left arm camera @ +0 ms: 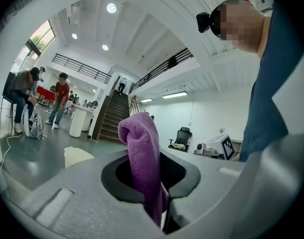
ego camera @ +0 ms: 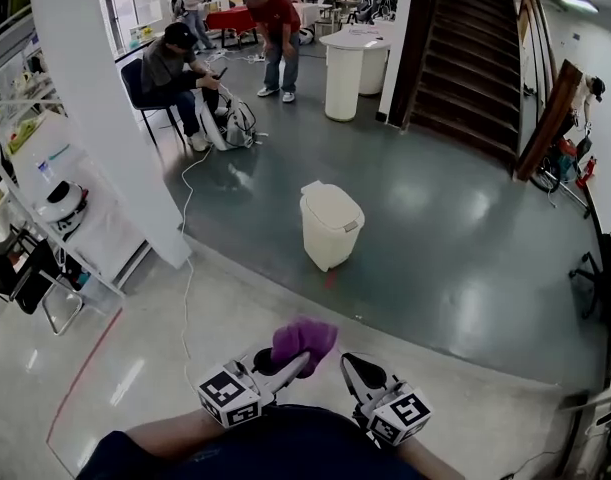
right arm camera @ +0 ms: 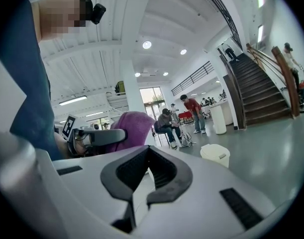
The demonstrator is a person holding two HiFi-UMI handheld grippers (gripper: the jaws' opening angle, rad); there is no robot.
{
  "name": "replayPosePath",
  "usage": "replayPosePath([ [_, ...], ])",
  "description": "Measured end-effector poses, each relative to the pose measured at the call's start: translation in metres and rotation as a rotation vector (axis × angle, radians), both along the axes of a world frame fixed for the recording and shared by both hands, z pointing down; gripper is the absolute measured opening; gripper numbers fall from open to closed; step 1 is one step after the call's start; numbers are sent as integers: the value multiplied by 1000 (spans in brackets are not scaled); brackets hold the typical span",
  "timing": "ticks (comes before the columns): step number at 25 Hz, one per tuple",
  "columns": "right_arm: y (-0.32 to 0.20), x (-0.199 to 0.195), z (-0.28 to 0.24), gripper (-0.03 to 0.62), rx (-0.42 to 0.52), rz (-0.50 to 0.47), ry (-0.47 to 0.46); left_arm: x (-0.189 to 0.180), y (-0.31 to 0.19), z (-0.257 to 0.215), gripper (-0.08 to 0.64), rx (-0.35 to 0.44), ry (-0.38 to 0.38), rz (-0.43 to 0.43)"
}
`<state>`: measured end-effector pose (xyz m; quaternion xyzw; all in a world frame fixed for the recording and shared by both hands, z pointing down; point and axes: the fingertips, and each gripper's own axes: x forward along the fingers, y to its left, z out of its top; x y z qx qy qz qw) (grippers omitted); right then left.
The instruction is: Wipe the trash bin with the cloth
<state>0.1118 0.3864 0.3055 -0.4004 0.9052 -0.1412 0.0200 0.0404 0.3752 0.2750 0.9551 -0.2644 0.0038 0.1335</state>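
This is a big open hall of an office or lab building. It has a polished grey floor [ego camera: 435, 238], a wide dark staircase [ego camera: 475, 48], white round tables [ego camera: 345, 68], an office chair [left arm camera: 181, 136] and a seated person [ego camera: 175, 73] with others working nearby.

Bare floor [ego camera: 285, 303] reaches the trash bin [ego camera: 331, 225]; pillar [ego camera: 105, 98] left.

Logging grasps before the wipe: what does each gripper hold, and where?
The left gripper pinches the purple cloth by its lower end; the rest stands above the jaws. The right gripper holds nothing.
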Motion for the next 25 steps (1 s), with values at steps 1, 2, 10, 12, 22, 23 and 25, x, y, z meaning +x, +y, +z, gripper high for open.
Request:
replayPosePath([
  [1,-1,6,1,11,-3,-3,1,4,-1,2,61,-2,-1,-5],
  [2,-2,11,3,11,-6,-6,3,9,-1,3,62,-4,-2,-11],
  [10,-24,29,6,11,-13,-33,9,29,-19,6,62,-6,17,-28],
  [12,-37,28,6,11,-15,-33,17,27,-33,6,63,-2,24,-32],
  [22,-156,13,-2,11,16,33,53,3,-158,7,63,26,42,23],
  [23,-171,10,-1,11,12,44,58,-1,-175,7,62,26,46,26],
  [25,-205,2,1,11,4,61,64,-10,-210,7,63,29,53,36],
])
